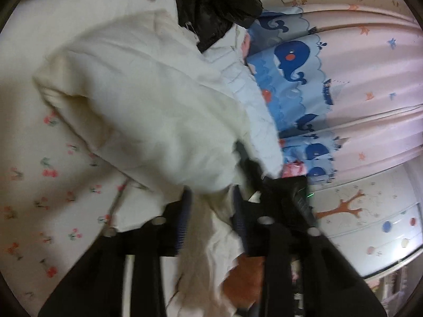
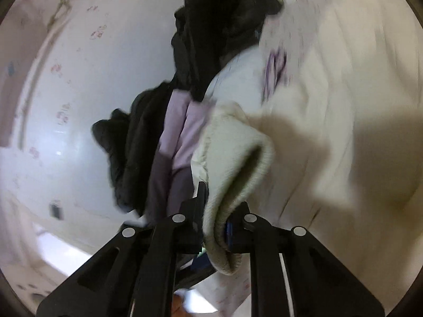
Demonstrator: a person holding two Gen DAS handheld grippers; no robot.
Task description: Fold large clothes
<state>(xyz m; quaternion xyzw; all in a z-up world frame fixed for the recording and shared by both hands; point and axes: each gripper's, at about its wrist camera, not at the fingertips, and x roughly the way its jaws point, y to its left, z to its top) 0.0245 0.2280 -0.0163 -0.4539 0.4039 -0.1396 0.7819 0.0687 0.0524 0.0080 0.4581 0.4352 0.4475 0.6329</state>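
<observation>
A cream-white sweatshirt is lifted over the bed. In the left wrist view my left gripper is shut on a fold of its fabric, which hangs down between the fingers. In the right wrist view my right gripper is shut on the sweatshirt's ribbed cuff, whose open end faces the camera. The sweatshirt body fills the right of that view. The other gripper's black frame shows close to the right of my left fingers. Both views are blurred.
A bedsheet with a cherry print lies below at left. A pile of black clothes and a lilac garment lies beyond the sweatshirt. A curtain with blue whales hangs at right, above a decorated white cabinet.
</observation>
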